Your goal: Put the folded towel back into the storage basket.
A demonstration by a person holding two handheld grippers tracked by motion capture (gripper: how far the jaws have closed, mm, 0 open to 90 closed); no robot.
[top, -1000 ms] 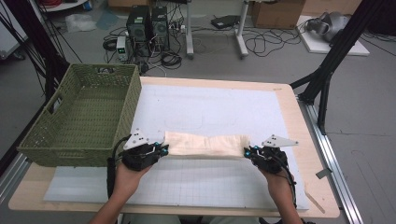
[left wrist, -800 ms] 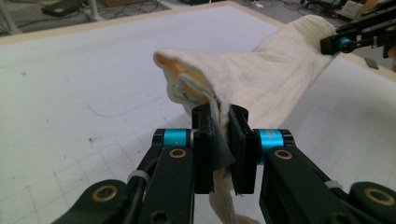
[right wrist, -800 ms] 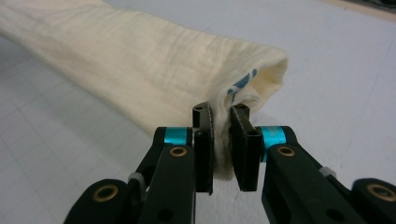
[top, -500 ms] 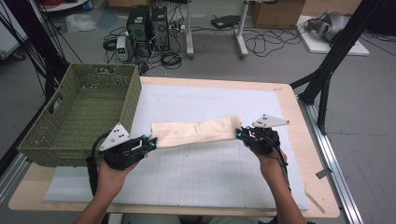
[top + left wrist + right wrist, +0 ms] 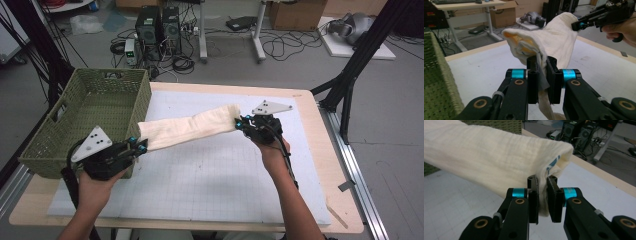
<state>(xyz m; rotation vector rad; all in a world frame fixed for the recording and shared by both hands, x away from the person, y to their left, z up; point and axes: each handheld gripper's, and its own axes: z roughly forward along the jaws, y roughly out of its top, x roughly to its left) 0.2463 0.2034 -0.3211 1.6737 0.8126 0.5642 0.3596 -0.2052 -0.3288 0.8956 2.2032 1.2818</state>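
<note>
Item: one cream folded cloth [image 5: 187, 129], carried clear of the white mat [image 5: 210, 175] and slung between my two tools, its left end beside the basket's near right corner. My left gripper [image 5: 138, 146] is clamped tight on one end, a thin fold nipped between the pads; my right gripper [image 5: 241, 122] is pinched likewise on the far end. Risks, as I judge them: either narrow bite may slip if I pull the ends apart; the sagging middle may catch the rim of the basket [image 5: 60, 107] if I swing across too low. Count: one cloth, two grippers, one green woven basket, one mat, one table [image 5: 320, 120].
</note>
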